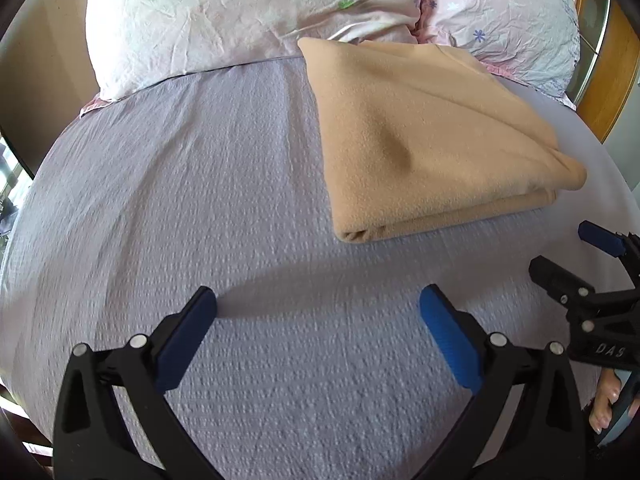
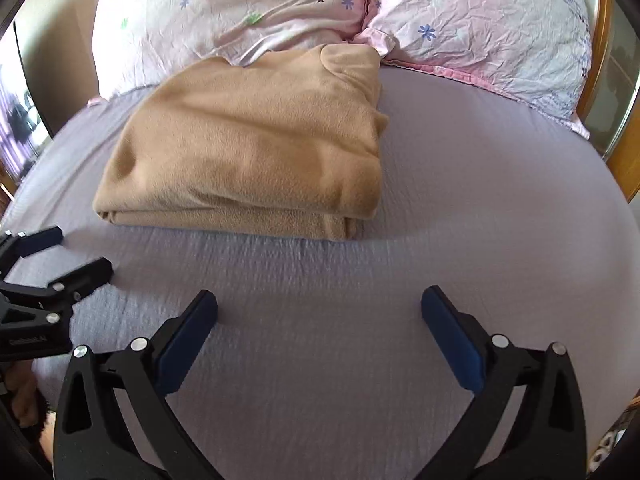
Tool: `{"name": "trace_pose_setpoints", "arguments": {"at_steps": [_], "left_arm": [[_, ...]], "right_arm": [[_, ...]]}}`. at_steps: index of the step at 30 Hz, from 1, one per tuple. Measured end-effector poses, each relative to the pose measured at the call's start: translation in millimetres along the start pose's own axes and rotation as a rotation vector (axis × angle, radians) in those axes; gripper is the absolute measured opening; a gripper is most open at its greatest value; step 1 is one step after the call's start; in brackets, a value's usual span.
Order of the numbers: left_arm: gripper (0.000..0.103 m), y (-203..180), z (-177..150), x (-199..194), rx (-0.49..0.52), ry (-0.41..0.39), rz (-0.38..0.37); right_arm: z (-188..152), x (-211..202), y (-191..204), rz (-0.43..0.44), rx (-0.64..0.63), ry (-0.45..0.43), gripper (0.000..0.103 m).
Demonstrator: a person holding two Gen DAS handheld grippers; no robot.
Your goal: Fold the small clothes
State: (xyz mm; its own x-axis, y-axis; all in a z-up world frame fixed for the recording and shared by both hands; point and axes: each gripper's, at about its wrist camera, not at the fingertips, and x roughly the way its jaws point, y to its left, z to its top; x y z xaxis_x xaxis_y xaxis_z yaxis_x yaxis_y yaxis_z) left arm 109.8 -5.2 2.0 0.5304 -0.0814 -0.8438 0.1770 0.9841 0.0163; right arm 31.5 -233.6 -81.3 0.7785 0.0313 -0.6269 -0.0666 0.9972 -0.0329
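Note:
A tan fleece garment (image 1: 432, 136) lies folded into a thick rectangle on the lilac bed sheet (image 1: 200, 200), just below the pillows. It also shows in the right wrist view (image 2: 256, 144), with its collar end toward the pillows. My left gripper (image 1: 318, 304) is open and empty above bare sheet, short of the garment's near edge. My right gripper (image 2: 319, 304) is open and empty, also short of the garment. Each gripper shows in the other's view, the right one (image 1: 568, 256) and the left one (image 2: 68, 256), both with jaws apart.
Two pink floral pillows (image 1: 240, 12) (image 2: 480, 24) lie at the head of the bed behind the garment. A wooden headboard edge (image 2: 604, 60) runs along the right. The lilac sheet (image 2: 480, 200) spreads around the garment.

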Motion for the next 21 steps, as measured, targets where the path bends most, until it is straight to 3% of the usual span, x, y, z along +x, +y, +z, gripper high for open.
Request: {"name": "trace_pose_setpoints", "arguments": {"at_steps": [21], "left_arm": [[0.101, -1.2, -0.2, -0.3, -0.009, -0.008, 0.004]], "right_arm": [[-0.1, -0.1, -1.0, -0.005, 0.016, 0.005, 0.102]]}}
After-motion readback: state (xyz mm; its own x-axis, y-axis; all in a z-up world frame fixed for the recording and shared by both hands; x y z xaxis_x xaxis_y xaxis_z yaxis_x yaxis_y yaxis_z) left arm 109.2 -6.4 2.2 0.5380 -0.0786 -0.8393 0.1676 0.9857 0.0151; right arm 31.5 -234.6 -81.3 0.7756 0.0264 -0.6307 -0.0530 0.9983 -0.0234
